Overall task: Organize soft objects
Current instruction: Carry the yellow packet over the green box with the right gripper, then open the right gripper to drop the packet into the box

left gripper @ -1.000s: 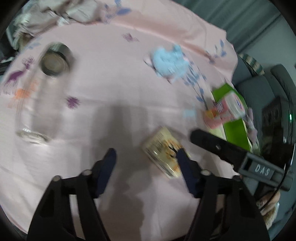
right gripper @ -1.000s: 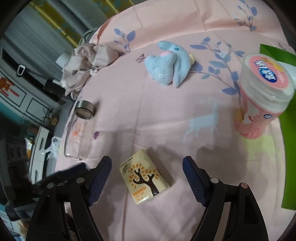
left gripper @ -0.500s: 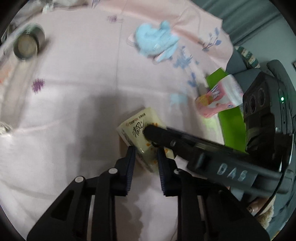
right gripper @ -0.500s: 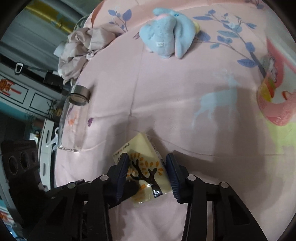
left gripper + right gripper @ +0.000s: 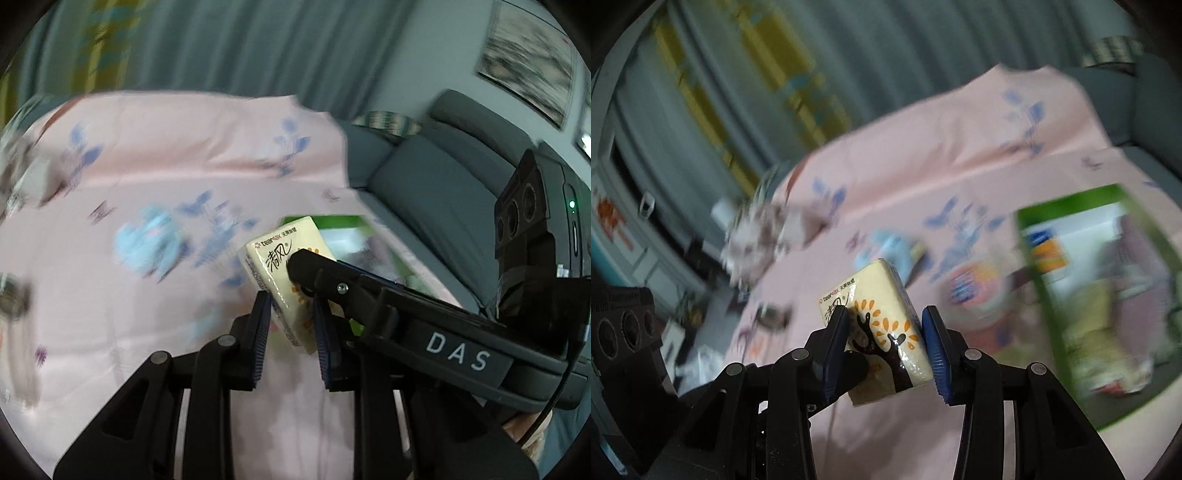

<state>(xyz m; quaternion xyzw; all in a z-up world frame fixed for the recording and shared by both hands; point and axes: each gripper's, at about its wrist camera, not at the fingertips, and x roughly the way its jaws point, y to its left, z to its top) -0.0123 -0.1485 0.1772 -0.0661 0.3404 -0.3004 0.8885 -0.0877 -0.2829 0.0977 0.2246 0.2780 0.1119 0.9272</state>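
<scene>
The bench (image 5: pixel 916 435) is being covered by a pink cloth (image 5: pixel 177 147) printed with blue leaf sprigs. A blue plush toy (image 5: pixel 147 240), blurred, is being carried near the middle. A crumpled pale garment (image 5: pixel 757 240) is lying at the far left edge. A green box (image 5: pixel 1108 295) is being borne at the right, a pink round tub (image 5: pixel 975 291) just beside it.
</scene>
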